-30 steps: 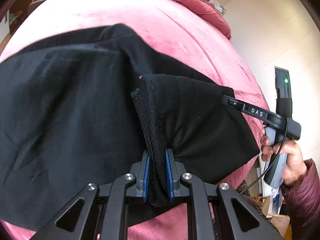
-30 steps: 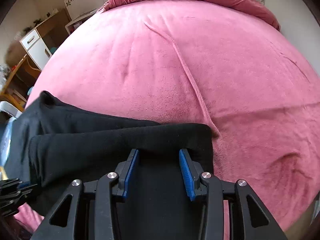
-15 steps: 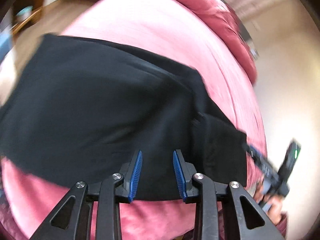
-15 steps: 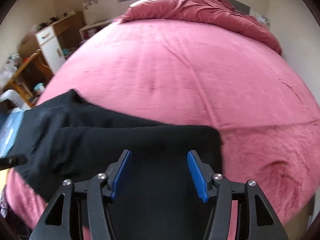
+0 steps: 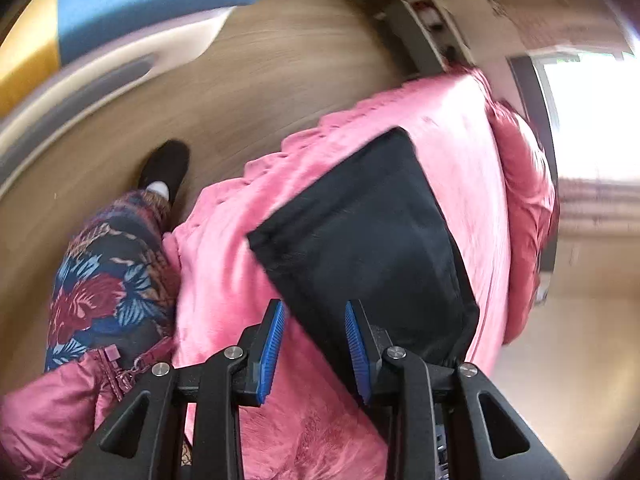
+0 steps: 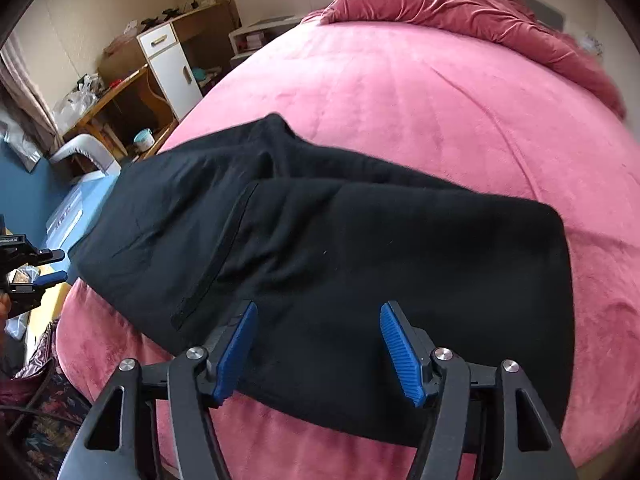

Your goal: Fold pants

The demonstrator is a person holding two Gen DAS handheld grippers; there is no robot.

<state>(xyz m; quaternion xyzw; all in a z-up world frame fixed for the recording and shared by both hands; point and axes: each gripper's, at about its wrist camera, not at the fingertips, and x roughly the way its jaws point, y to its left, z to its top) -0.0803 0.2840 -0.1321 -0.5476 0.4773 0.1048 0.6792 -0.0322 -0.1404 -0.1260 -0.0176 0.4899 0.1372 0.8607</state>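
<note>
Across the near part of the pink bedspread (image 6: 440,112) lie the black pants (image 6: 320,240), doubled over so that an upper layer covers the right portion and a seamed edge of that layer runs diagonally down the middle. Both tools are free of the cloth: the right gripper (image 6: 316,344) hangs above the near hem with its blue pads wide apart and nothing between them, and the left gripper (image 5: 314,340) is likewise spread and empty, off the bed's left side.

Judging by the lie of the cloth, one fold is done and another is due. That move probably calls for pinching the left end, which overhangs or nears the bed's edge, and carrying it over toward the squared right end.

To the right and beyond the garment the bedspread is bare up to the rumpled duvet (image 6: 460,4), giving ample room. On the left the wooden floor (image 5: 260,80) and the person's patterned trouser leg (image 5: 108,268) stand close.
</note>
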